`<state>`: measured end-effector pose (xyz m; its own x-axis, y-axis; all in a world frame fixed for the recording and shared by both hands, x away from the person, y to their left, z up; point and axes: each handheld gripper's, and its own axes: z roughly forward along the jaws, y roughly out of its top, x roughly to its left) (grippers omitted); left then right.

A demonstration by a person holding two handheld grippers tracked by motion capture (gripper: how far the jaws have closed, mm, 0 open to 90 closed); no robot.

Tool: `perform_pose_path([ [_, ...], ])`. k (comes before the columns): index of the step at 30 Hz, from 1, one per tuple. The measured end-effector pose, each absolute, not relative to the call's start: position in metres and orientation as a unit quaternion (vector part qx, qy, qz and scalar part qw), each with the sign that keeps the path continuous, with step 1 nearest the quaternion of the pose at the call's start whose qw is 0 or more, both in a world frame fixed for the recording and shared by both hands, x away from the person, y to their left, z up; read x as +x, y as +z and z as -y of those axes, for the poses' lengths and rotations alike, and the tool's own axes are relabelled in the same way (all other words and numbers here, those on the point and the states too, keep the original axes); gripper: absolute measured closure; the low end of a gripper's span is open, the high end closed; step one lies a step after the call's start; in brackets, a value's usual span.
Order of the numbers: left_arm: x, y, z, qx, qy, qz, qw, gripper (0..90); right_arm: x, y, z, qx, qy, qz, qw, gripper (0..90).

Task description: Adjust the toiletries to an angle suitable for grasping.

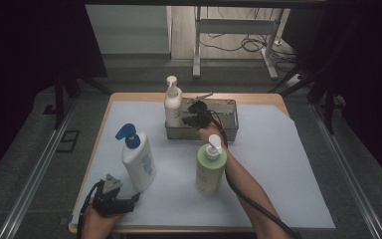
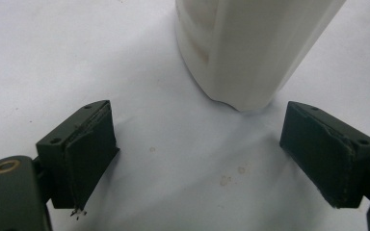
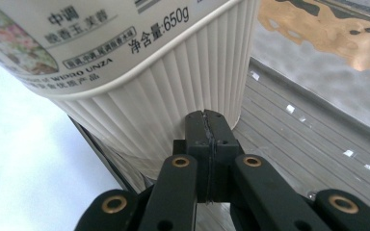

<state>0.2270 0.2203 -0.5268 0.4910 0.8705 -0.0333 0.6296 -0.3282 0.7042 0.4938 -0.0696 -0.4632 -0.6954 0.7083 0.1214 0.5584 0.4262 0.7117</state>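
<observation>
High view shows the right gripper (image 1: 191, 117), jaws pressed together on nothing, beside the cream ribbed pump bottle (image 1: 172, 102) in the far metal tray (image 1: 229, 130), probably nudging it; left gripper (image 1: 129, 196), jaws spread, waits near the white blue-capped bottle (image 1: 137, 159).

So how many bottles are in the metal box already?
One: the cream bottle stands in the metal tray, with the shut right gripper beside it. The blue-capped bottle sits before the open left gripper. It and the green bottle remain outside.
</observation>
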Motion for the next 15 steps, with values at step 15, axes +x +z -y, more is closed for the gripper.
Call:
perform_pose_path([
  [15,0.2269,-0.5268,-0.2202,0.795,0.179,-0.472,0.337,12.0,0.4899,-0.4628,0.0776,0.369,0.373,-0.845,0.103,79.7],
])
